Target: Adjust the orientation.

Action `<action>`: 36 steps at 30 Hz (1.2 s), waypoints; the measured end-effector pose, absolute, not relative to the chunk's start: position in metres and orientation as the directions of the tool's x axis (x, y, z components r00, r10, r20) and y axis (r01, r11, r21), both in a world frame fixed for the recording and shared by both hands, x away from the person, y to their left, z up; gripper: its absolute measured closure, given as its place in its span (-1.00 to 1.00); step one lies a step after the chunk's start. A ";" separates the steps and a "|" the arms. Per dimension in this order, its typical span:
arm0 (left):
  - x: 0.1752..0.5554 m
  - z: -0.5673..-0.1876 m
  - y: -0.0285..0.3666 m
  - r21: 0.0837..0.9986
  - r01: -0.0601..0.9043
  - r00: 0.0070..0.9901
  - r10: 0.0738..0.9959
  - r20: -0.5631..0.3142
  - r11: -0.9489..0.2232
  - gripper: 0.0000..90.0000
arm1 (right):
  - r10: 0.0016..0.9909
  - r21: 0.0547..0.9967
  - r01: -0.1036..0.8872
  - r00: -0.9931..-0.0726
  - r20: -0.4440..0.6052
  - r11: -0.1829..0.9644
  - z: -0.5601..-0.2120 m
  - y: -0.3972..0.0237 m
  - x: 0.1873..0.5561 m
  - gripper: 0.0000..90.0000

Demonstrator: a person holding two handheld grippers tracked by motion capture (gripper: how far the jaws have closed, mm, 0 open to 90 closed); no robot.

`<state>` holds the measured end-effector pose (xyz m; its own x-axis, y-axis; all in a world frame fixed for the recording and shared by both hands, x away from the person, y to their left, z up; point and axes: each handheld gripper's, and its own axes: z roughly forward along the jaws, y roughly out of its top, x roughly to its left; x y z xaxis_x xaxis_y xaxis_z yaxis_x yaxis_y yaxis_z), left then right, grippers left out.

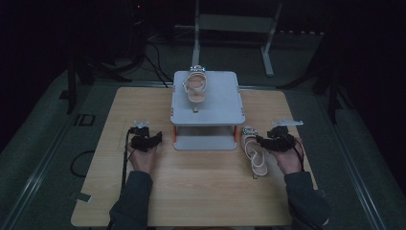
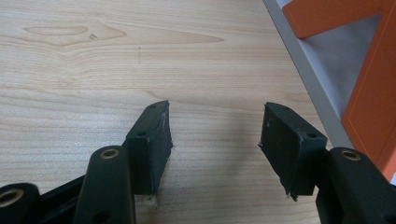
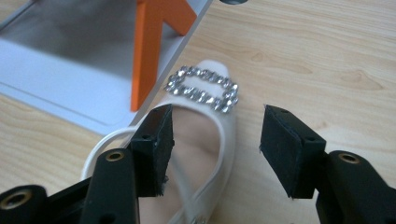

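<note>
One white sandal (image 1: 196, 87) already sits atop the rack (image 1: 225, 108). The second sandal (image 3: 205, 126) lies on the surface beneath the right tool (image 3: 215, 140), jaws apart, ungripped; left tool (image 2: 215, 140) idles, jaws apart.

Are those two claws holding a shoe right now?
No. Both the left gripper and the right gripper are open; the sandal lies unheld beneath the right one.

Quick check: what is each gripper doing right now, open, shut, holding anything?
Left gripper: open, nothing between its jaws, over bare table.
Right gripper: open, above the sandal, not gripping it.
</note>
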<state>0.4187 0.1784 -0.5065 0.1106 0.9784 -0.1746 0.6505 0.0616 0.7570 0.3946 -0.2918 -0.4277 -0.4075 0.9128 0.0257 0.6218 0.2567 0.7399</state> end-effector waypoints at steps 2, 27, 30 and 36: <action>0.419 -0.506 0.179 0.757 0.650 0.111 0.978 -0.179 0.065 -0.05 | 0.917 0.737 0.625 -0.398 0.015 0.259 -0.428 -0.289 0.388 0.00; 0.419 -0.507 0.180 0.756 0.650 0.113 0.975 -0.190 0.072 -0.05 | 0.982 0.504 0.858 -0.165 0.092 0.097 -0.444 -0.278 0.394 0.72; 0.419 -0.507 0.180 0.756 0.650 0.113 0.975 -0.191 0.073 -0.05 | 0.984 0.465 0.880 -0.152 0.089 0.093 -0.444 -0.278 0.397 0.75; 0.419 -0.507 0.180 0.756 0.650 0.113 0.975 -0.191 0.073 -0.05 | 0.983 0.429 0.902 -0.122 0.137 0.052 -0.444 -0.281 0.402 0.78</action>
